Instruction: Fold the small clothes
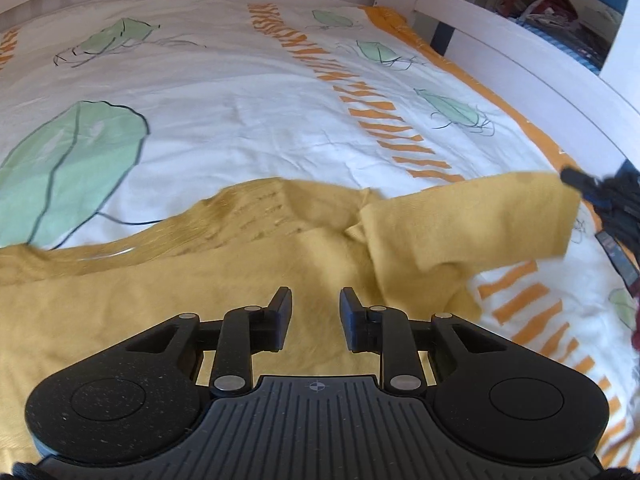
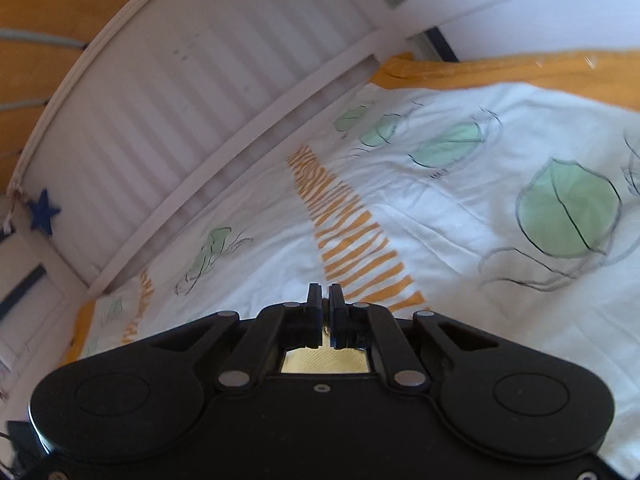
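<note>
A mustard-yellow small garment (image 1: 168,280) lies spread on the bed cover. My left gripper (image 1: 315,300) is open and empty, hovering just above the garment's body. The garment's sleeve (image 1: 472,220) is lifted to the right, held at its end by my right gripper (image 1: 576,178), which shows at the right edge. In the right wrist view my right gripper (image 2: 325,296) is shut with the jaws almost together, and yellow fabric (image 2: 324,362) shows beneath them.
The bed cover (image 1: 260,112) is white with green leaf prints and orange stripes. A white slatted bed rail (image 2: 192,92) runs along the far side. A shelf with clutter (image 1: 540,4) stands at the top right.
</note>
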Available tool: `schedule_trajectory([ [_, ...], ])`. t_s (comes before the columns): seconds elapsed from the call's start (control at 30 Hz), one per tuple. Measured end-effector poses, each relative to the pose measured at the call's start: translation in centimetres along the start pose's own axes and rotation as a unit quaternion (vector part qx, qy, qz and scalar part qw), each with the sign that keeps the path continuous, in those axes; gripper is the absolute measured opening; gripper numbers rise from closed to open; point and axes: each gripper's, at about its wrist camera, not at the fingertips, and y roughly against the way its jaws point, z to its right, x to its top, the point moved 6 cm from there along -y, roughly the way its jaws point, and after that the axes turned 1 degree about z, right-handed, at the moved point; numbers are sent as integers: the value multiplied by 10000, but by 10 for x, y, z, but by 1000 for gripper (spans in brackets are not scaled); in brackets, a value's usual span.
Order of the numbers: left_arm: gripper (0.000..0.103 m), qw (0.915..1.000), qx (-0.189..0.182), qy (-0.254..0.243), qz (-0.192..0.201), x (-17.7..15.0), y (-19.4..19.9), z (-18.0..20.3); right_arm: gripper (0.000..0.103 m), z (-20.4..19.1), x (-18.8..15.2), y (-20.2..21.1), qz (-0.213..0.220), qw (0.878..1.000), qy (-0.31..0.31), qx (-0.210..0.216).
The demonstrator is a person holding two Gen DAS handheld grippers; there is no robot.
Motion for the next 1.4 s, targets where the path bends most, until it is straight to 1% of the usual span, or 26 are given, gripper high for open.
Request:
schedule_trajectory([
  [0.13,26,10000,62,13,-13,10,-28,11,11,17,-12,-11,-308,9994,-167,-80],
  [0.23,26,9998,168,115,23,14,-45,12,11,21,-16,-17,-417,9989,-145,-131],
  [0.3,26,9995,202,112,-209,10,-60,11,11,20,-17,-18,-444,9989,-109,-110],
  [0.33,26,9995,229,74,-223,9,-65,11,12,20,-18,-19,-448,9989,-86,-110],
  [0.4,27,9996,248,14,-132,7,-65,11,17,22,-17,-18,-433,9989,-47,-157],
  [0.47,27,9997,237,-4,-118,6,-64,11,19,27,-17,-18,-465,9986,-19,-253],
  [0.5,27,9997,207,20,-115,5,-63,9,23,30,-17,-19,-438,9985,-22,-338],
  [0.53,27,9998,162,86,-116,5,-63,7,45,33,-16,-19,-448,9981,-13,-415],
  [0.57,27,9997,120,162,-119,6,-63,6,69,37,-16,-20,-498,9976,-13,-484],
  [0.6,27,9996,83,232,-128,6,-63,4,77,42,-16,-20,-524,9972,-41,-540],
  [0.63,26,9995,57,279,-140,7,-64,4,81,46,-17,-20,-538,9969,-67,-578],
  [0.77,26,9993,29,333,-155,8,-64,4,81,61,-22,-26,-802,9938,-61,-766],
  [0.83,26,9993,2,367,-122,8,-63,3,81,66,-26,-30,-888,9936,-142,-680],
  [0.93,26,9984,-73,554,-18,9,-51,-2,81,68,-31,-38,-952,9944,-252,-392],
  [0.97,26,9979,-79,647,21,9,-44,-5,77,67,-33,-40,-959,9946,-239,-330],
  [1.0,27,9973,-86,724,65,8,-36,-8,71,65,-35,-42,-971,9947,-177,-298],
  [1.03,27,9970,-93,763,114,7,-26,-11,49,63,-37,-44,-1009,9943,-107,-317],
  [1.07,27,9967,-64,794,152,5,-16,-16,12,62,-40,-46,-1073,9934,-56,-408],
  [1.1,27,9964,-15,829,185,2,-5,-21,14,62,-43,-47,-1140,9924,-59,-449],
  [1.17,27,9958,88,883,207,-7,17,-33,13,60,-43,-43,-1062,9933,-158,-437],
  [1.2,28,9951,175,947,208,-13,30,-42,13,56,-39,-39,-989,9942,-225,-364],
  [1.3,29,9928,304,1139,210,-32,63,-67,13,38,-19,-17,-641,9970,-429,-51],
  [1.4,30,9906,481,1261,236,-49,91,-91,13,8,10,8,-375,9987,-286,173],
])
